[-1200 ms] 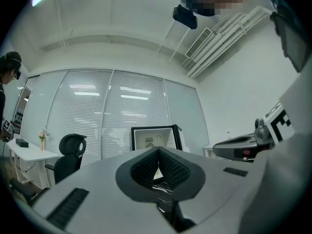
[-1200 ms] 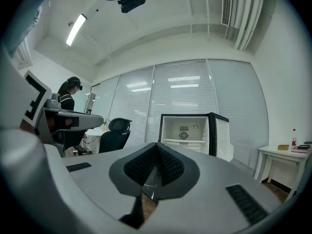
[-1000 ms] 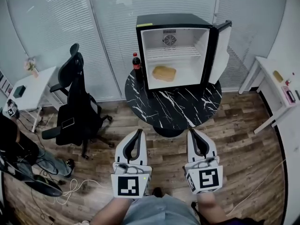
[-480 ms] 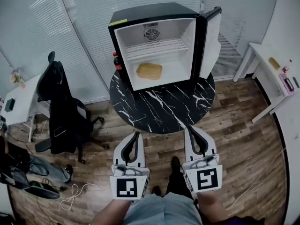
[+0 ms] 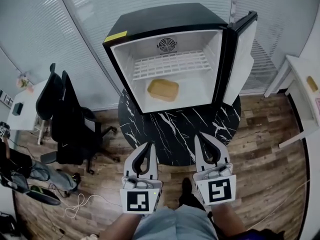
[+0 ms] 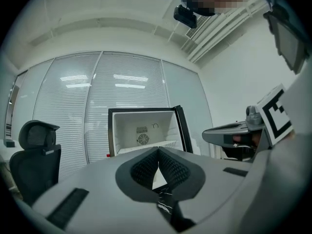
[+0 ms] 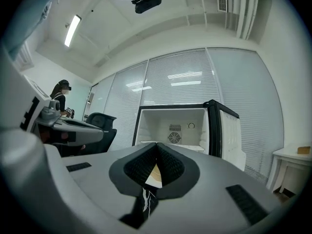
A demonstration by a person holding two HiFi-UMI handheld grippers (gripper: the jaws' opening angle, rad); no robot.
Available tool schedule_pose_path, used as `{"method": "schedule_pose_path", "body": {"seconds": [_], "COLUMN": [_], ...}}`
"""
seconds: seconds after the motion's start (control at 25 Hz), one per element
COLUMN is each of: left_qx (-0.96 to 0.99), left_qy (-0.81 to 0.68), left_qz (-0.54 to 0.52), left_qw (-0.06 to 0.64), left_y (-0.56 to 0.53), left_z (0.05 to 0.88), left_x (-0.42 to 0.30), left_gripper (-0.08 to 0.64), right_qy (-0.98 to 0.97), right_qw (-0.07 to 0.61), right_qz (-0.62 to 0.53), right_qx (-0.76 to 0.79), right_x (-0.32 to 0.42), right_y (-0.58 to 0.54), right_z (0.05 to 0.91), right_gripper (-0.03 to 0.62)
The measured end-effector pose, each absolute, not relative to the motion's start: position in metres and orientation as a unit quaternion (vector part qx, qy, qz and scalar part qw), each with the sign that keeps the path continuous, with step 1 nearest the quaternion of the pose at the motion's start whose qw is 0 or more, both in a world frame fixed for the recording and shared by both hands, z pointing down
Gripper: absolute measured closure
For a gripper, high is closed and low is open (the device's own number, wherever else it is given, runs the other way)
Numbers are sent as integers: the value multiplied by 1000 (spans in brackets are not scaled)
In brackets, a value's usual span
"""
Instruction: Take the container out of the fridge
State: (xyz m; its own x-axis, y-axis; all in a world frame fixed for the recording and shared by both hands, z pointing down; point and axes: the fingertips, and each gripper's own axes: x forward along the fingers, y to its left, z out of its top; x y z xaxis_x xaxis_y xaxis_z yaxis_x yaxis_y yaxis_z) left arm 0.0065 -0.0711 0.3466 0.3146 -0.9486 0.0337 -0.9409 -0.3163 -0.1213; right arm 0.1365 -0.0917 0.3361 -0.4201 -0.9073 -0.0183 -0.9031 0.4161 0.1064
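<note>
A small black fridge (image 5: pixel 170 21) stands open on a round black marble table (image 5: pixel 180 129), its door (image 5: pixel 245 59) swung to the right. A tan container (image 5: pixel 163 89) lies on the fridge floor under a white wire shelf (image 5: pixel 170 64). Both grippers hang side by side in front of the table, short of the fridge. My left gripper (image 5: pixel 145 149) is shut with nothing in it. My right gripper (image 5: pixel 204 140) is shut and empty too. The fridge (image 6: pixel 144 130) shows ahead in the left gripper view, and the fridge (image 7: pixel 178 126) likewise in the right gripper view.
A black office chair (image 5: pixel 65 119) stands at the left on the wooden floor. A white desk (image 5: pixel 22 109) sits at the far left, another white table (image 5: pixel 305 84) at the right. Cables (image 5: pixel 75 204) lie on the floor. Glass walls with blinds stand behind the fridge.
The view has come closer to the fridge and table, which now look larger. Both grippers stay shut and side by side.
</note>
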Motion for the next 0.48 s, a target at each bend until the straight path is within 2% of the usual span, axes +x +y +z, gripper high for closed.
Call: {"method": "schedule_pose_path", "body": {"seconds": [0.48], "left_qx": [-767], "left_qy": [638], "left_qz": [-29], "left_qw": [64], "left_y": [-142], "left_z": [311], "left_x": [7], "left_gripper": [546], "right_qy": [-883], "right_qw": [22], "right_qz": [-58], "right_qx": [465], "right_x": [127], "right_y": [-182], "right_z": [320], "right_gripper": [579]}}
